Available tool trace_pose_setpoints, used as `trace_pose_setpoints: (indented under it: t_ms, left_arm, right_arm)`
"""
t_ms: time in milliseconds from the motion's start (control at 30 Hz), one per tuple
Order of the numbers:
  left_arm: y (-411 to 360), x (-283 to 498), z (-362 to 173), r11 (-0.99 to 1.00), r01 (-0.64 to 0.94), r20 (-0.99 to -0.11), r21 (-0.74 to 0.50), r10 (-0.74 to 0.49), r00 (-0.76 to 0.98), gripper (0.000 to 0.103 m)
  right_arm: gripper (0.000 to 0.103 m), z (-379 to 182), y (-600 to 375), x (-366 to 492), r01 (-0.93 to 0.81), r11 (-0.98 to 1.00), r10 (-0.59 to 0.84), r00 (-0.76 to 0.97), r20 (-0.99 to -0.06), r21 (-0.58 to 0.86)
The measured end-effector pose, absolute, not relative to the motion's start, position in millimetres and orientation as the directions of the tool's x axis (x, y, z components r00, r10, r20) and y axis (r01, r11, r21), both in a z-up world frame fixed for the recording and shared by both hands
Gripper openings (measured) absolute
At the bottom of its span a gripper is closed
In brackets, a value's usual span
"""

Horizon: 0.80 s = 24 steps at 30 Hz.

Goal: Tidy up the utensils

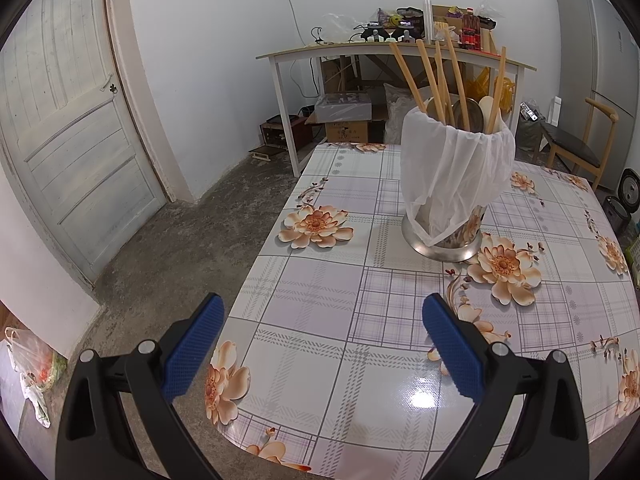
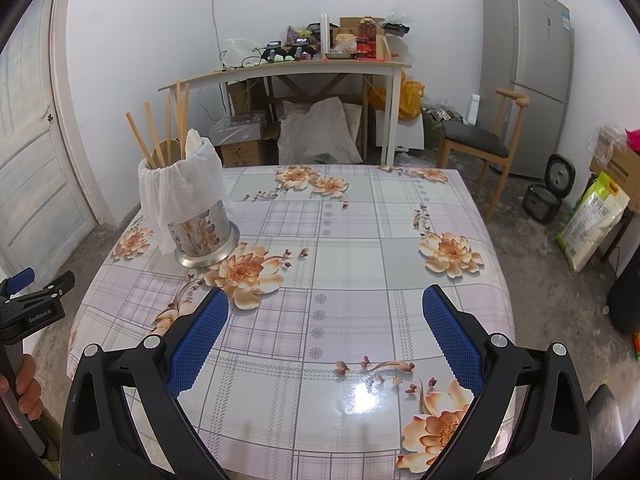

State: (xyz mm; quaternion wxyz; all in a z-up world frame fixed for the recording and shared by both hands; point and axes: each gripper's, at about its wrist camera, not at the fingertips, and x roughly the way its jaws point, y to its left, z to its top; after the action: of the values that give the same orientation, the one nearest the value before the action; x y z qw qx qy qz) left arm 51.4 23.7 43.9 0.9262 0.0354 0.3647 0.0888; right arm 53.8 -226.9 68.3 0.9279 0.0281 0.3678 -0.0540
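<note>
flowered table (image 2: 360, 240), utensils (image 1: 444, 76) already standing in the holder (image 1: 444, 236).
both the left gripper (image 1: 320, 340) and right gripper (image 2: 324, 336) are apart and empty; approach the handles slowly, from above.

Left gripper (image 1: 322, 344), right gripper (image 2: 325, 334): agape, empty.

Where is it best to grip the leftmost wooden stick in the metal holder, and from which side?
Grip its bare upper shaft from above. It leans left, clear of the other sticks; the cloth-draped holder hides its lower part. The left claw looks nearer.
</note>
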Motion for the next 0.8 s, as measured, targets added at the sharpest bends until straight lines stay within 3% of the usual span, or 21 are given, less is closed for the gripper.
trace_pose_setpoints:
  t_ms: [800]
  left_arm:
    - [23.7, 51.8, 44.4, 0.982, -0.139, -0.67, 0.132, 0.191, 0.717, 0.097]
  right_arm:
    - [0.094, 68.0, -225.8, 54.9, 0.11, 0.994, -0.07, 0.722, -0.688, 0.015]
